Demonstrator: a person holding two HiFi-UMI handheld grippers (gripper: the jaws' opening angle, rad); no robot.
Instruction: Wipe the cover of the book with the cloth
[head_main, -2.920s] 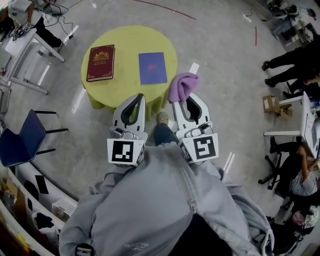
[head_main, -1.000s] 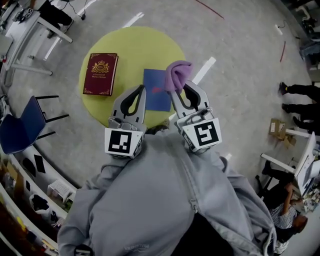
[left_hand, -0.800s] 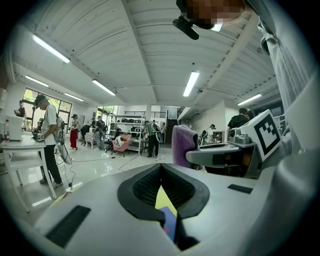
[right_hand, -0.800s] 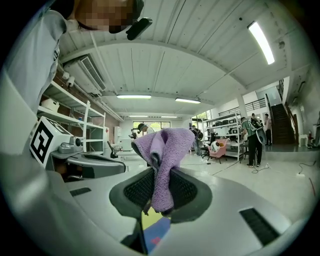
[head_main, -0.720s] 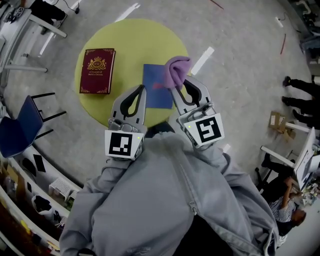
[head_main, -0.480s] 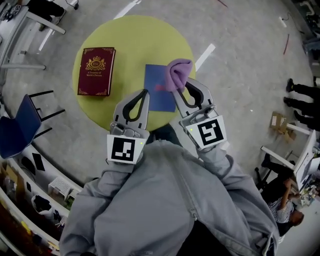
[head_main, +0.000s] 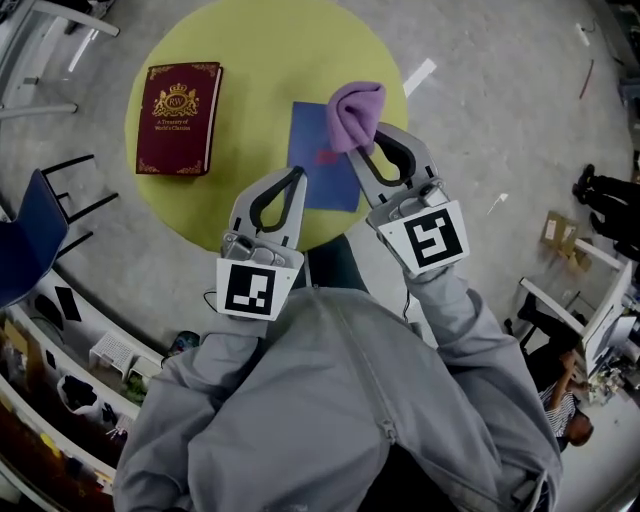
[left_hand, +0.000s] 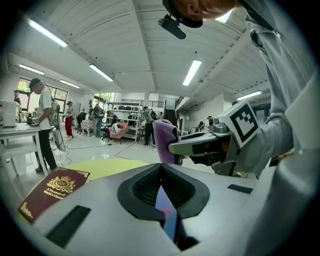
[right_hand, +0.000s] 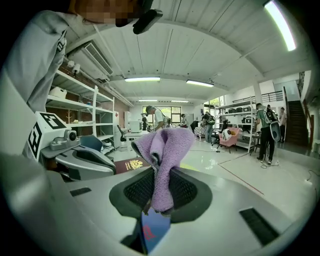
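Holding the purple cloth (head_main: 357, 113) high in my right gripper (head_main: 362, 148), I've got it clamped firmly, a bunched fold standing up out of the jaws in the right gripper view. My left gripper (head_main: 297, 176) is pressed closed on nothing, tips meeting, parked just beside the right one at the near edge of the yellow table (head_main: 250, 40).

Two books lie flat up there: a blue book (head_main: 320, 185) right under my grippers, and a red book (head_main: 178, 105) with gold trim well off to the left. From the head view the cloth overlaps the blue cover's far right corner, but I can't tell if it touches.

So by my reckoning: cloth is picked up and brought to the book, and that's it. No stroke across a cover is showing yet; the whole wipe remains, most likely on the blue one.
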